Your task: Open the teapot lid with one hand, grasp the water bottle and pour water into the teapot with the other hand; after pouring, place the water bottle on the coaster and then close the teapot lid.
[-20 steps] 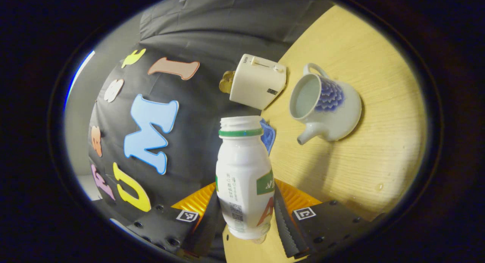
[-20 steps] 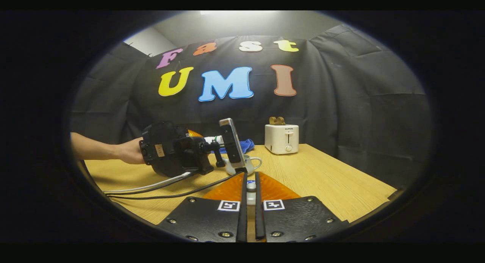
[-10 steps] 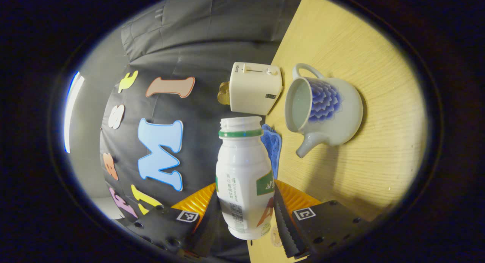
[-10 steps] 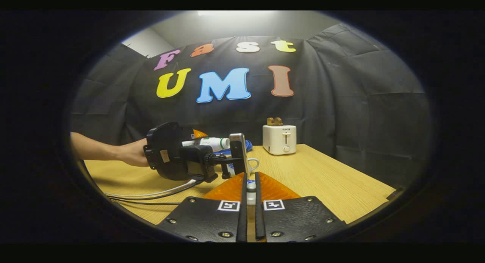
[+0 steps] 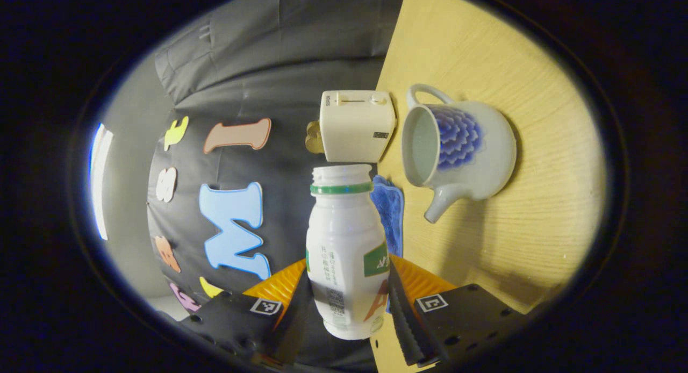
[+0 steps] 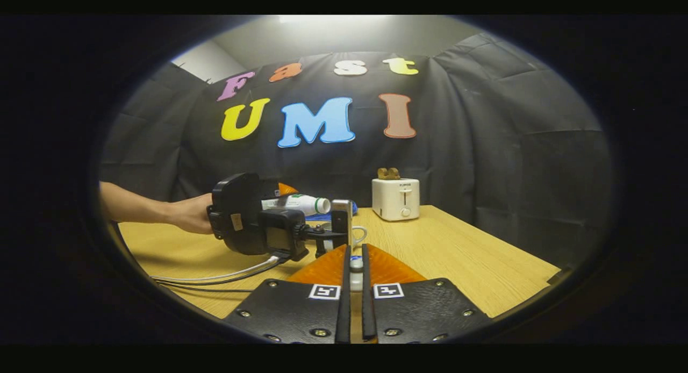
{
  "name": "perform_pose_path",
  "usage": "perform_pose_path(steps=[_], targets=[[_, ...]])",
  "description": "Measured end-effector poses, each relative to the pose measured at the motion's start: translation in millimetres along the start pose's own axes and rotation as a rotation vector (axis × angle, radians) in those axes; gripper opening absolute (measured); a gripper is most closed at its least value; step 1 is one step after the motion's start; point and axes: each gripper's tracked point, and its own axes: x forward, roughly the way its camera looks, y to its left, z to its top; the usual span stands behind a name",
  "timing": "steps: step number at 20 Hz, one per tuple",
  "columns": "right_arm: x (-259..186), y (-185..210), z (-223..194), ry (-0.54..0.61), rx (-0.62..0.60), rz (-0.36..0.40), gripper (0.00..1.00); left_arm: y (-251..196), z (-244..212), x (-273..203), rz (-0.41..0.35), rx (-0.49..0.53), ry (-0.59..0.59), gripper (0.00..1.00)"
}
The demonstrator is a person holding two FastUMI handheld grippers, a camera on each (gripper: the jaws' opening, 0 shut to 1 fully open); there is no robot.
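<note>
In the left gripper view, my left gripper (image 5: 349,279) is shut on a white bottle (image 5: 344,244) with a green neck ring and no cap. This view is rolled sideways. The open white teapot (image 5: 473,152) with a blue pattern stands just right of the bottle's mouth, and a blue coaster (image 5: 391,212) lies behind the bottle. In the right gripper view, the bottle (image 6: 301,203) lies level, its mouth toward the teapot (image 6: 359,234), whose handle shows. My right gripper (image 6: 355,255) is shut on the small white teapot lid (image 6: 355,271), held in front of the teapot.
A white toaster (image 5: 355,126) with bread in it stands at the back of the wooden table (image 5: 537,228), behind the teapot. In the right gripper view, the toaster (image 6: 396,198) is on the right. A hand (image 6: 188,214) holds the left gripper, and cables (image 6: 215,276) trail across the table.
The left gripper has rolled further and drawn nearer the teapot. The bottle has tipped to level, with its mouth toward the teapot. The right gripper with the lid has stayed still.
</note>
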Motion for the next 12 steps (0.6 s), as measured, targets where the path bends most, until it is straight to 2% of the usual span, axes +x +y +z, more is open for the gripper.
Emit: perform_pose_path(steps=[4,5,10,12], targets=[[-0.1,-1.8,0.8,0.0,0.004,-0.002,0.08,4.6,4.5,-0.1,0.007,0.052,-0.008,0.76],[-0.2,-2.1,1.2,0.001,0.007,-0.001,0.08,4.6,5.2,0.5,0.01,0.068,-0.008,0.82],[-3.5,-3.2,3.9,-0.008,0.008,0.0,0.08,7.0,8.5,-2.0,0.019,0.111,-0.013,0.7],[-3.2,-3.2,2.6,-0.004,0.011,0.001,0.08,8.2,10.4,-2.3,0.025,0.125,-0.018,0.69]])
